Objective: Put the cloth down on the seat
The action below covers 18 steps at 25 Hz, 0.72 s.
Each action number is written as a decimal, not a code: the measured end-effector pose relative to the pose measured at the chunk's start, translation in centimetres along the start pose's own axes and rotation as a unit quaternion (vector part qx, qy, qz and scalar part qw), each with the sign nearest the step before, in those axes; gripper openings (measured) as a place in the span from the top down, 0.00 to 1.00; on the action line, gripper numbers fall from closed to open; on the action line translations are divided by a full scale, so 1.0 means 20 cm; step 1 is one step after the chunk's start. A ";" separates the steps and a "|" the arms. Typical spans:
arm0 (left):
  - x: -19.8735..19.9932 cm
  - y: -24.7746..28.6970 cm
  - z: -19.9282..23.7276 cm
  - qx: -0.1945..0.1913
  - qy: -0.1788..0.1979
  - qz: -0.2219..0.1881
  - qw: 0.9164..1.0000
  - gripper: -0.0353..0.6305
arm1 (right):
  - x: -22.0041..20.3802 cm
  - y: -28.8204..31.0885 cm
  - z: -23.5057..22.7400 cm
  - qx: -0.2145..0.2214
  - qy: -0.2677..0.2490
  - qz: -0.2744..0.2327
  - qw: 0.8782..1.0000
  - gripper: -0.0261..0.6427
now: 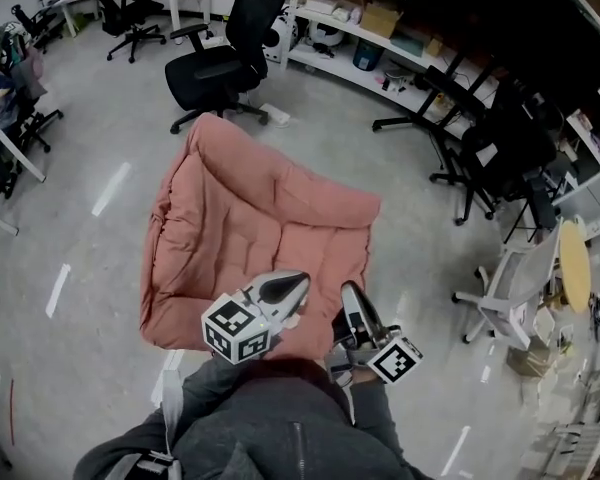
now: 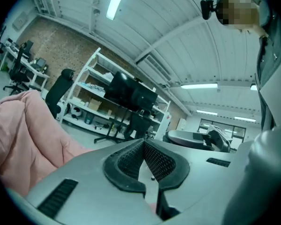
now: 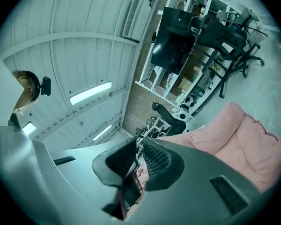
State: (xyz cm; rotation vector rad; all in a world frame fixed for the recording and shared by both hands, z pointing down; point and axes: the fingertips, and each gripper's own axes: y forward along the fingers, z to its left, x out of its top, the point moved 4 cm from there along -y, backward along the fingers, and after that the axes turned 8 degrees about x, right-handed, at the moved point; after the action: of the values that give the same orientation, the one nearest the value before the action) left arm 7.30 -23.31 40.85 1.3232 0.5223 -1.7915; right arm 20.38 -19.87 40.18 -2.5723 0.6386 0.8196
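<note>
Both grippers sat low in the frame, tucked in against the person's grey jacket (image 1: 270,423), and the cloth (image 1: 275,366) showed only as a dark red fold bunched between them at the chest. It was not on the seat yet. The right gripper (image 1: 350,293) had its jaws pinched nearly together on a dark reddish scrap of that cloth. The left gripper (image 1: 298,284) had its pads pressed tip to tip, with a reddish sliver in the slot behind them, so I read it as clamped on the cloth too. The seat (image 1: 250,218), a pink padded thing, sprawled across the middle of the frame, its near edge just above the grippers in the picture. Here was the worry: both bites looked thin, right at the cloth's edge, so a quick swing up the frame could have pulled it free on one side. With the grippers this close together the cloth hung folded, not spread, and it could have landed in a heap. Let go too soon and it would have dropped short, onto the grey floor (image 1: 100,298) at the seat's lower edge. The fold also lay against the jacket and might have snagged there.
</note>
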 end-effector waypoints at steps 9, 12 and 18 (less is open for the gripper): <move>-0.07 0.02 -0.12 -0.024 0.062 0.036 0.997 0.94 | -0.14 0.00 0.08 -0.037 -0.060 0.037 0.997 0.94; -0.10 0.02 -0.13 -0.028 0.066 0.045 0.996 0.94 | -0.16 -0.01 0.07 -0.067 -0.090 0.059 0.992 0.94; -0.13 0.00 -0.11 -0.025 0.059 0.058 0.996 0.94 | -0.21 0.00 0.04 -0.083 -0.095 0.079 0.989 0.94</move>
State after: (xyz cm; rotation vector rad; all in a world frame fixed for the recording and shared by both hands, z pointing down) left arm 8.91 -20.72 42.54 1.4029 0.5398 -1.6040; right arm 17.03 -18.32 42.15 -2.5692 0.7493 1.2006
